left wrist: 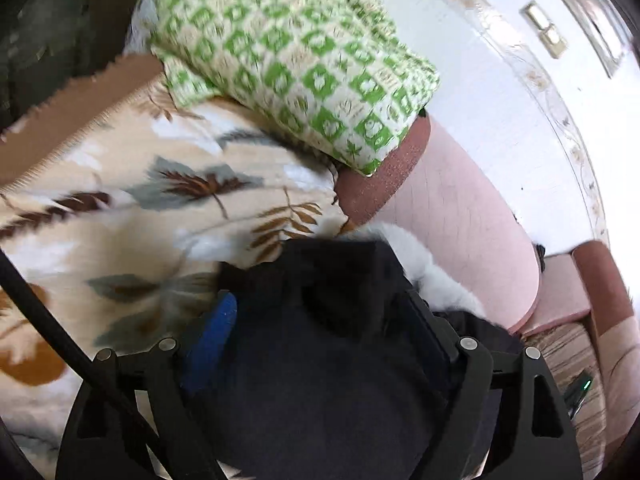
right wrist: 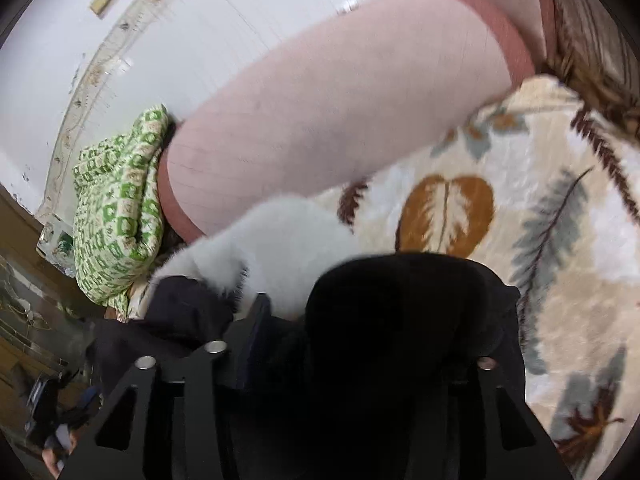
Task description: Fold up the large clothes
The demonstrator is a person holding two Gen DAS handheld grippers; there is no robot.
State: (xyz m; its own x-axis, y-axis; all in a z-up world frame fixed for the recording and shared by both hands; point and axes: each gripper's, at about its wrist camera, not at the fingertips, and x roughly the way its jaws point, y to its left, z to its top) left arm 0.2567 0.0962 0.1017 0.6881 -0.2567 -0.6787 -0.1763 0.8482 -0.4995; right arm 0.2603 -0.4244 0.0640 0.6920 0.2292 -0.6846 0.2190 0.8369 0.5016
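Spread over a cream plush blanket printed with brown, grey and ochre leaves (left wrist: 120, 208), a bulky dark navy garment with a white fluffy trim (left wrist: 320, 340). Left gripper (left wrist: 320, 320) set wide, dark cloth bunched between the fingers, pads not visibly pressing. Right gripper (right wrist: 372, 312) parted too, draped in the same fabric, grip impossible to tell. Behind, a long pale pink bolster cushion (right wrist: 340, 120) beside a green-and-cream patterned quilt (left wrist: 288, 52).

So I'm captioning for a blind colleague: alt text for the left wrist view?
A dark garment with white fur trim lies between the open left gripper fingers, on a leaf-print blanket. Behind it sit a green patterned cushion and a pink bolster.
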